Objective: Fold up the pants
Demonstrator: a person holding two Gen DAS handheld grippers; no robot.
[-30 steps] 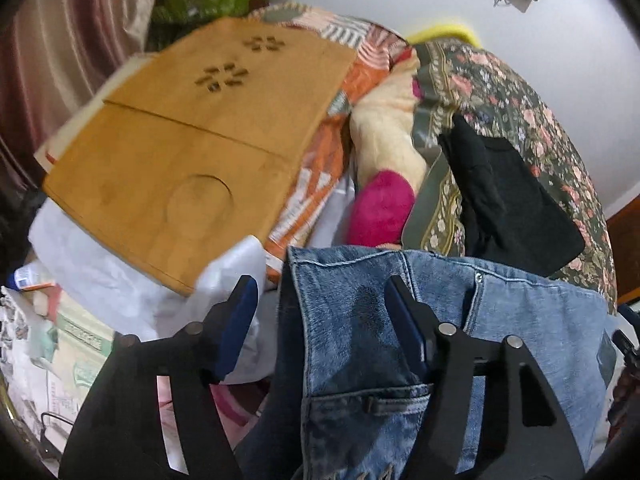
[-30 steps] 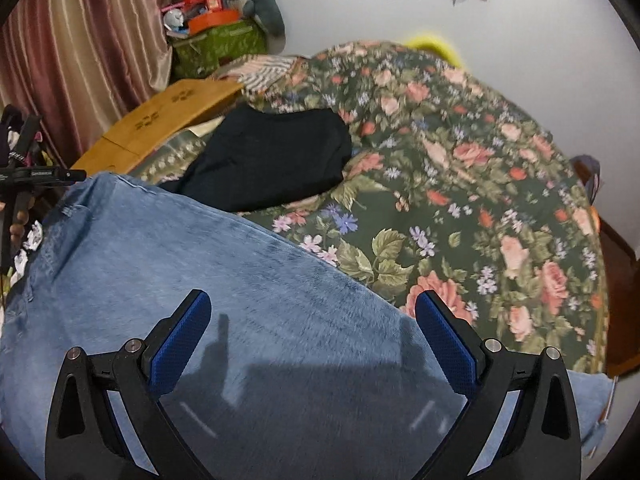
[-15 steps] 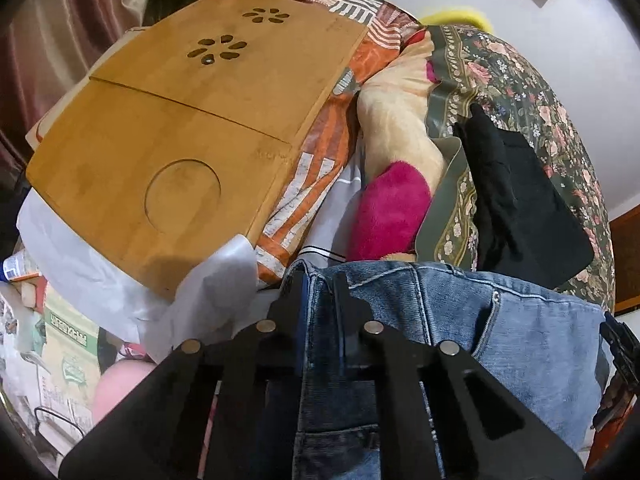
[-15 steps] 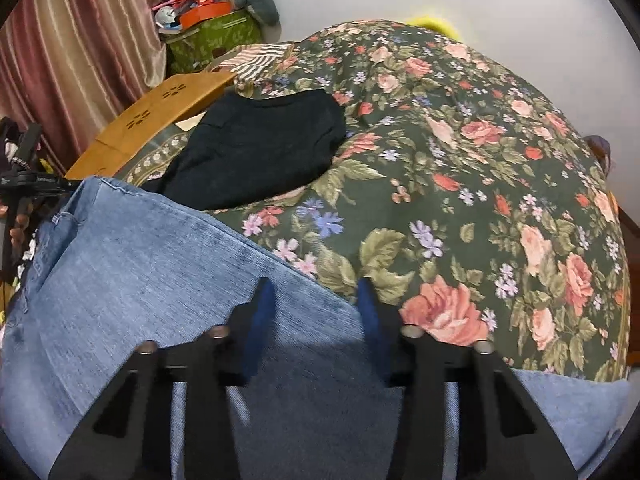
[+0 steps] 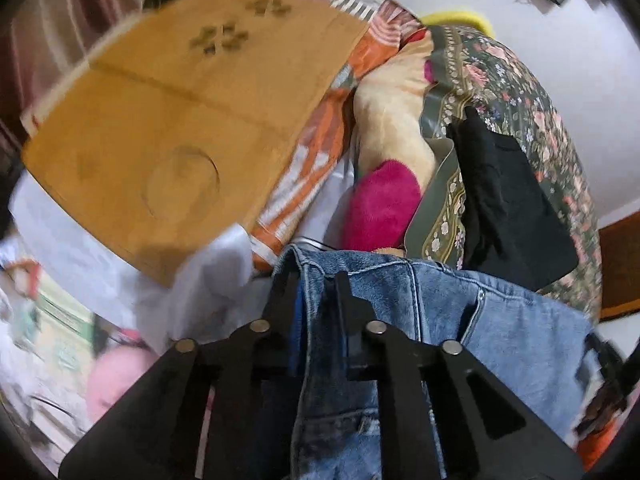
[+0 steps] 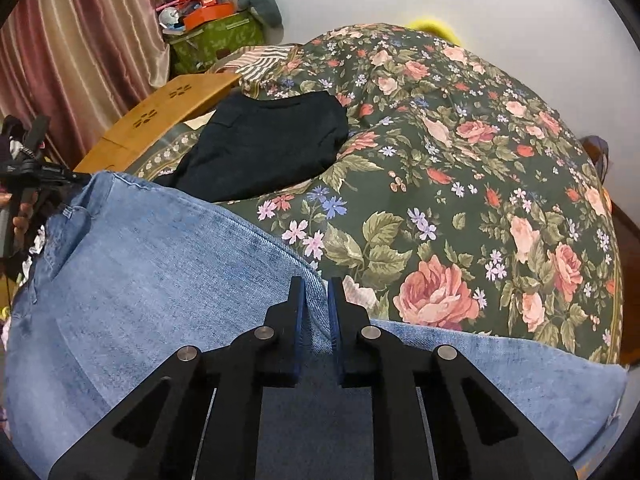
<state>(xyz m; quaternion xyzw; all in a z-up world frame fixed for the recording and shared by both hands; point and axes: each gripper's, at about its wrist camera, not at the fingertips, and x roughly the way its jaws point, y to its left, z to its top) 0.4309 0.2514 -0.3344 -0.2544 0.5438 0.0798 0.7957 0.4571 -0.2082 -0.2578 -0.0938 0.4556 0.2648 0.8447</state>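
Blue jeans [image 6: 160,272] lie across the near part of a floral bedspread [image 6: 480,160]. My right gripper [image 6: 317,284] is shut on a pinched ridge of denim at the jeans' far edge, pointing steeply down. In the left wrist view the waistband end of the jeans [image 5: 500,320] shows a belt loop and a pocket seam. There my left gripper [image 5: 316,280] clamps the waistband's left corner. Its jaws are easing open slightly, with the denim still pressed between the pads. That view is blurred on its left side.
A folded black garment [image 6: 260,152] lies on the bedspread beyond the jeans. A wooden lap table [image 5: 180,100] rests on bedding to the left, beside a cream and pink cloth [image 5: 380,208]. A green box [image 6: 216,40] of clutter and a curtain [image 6: 80,60] stand by the wall.
Both grippers went from wide open to closed on the jeans: the left on the waistband corner, the right on the far edge. Both hands stayed about where they were.
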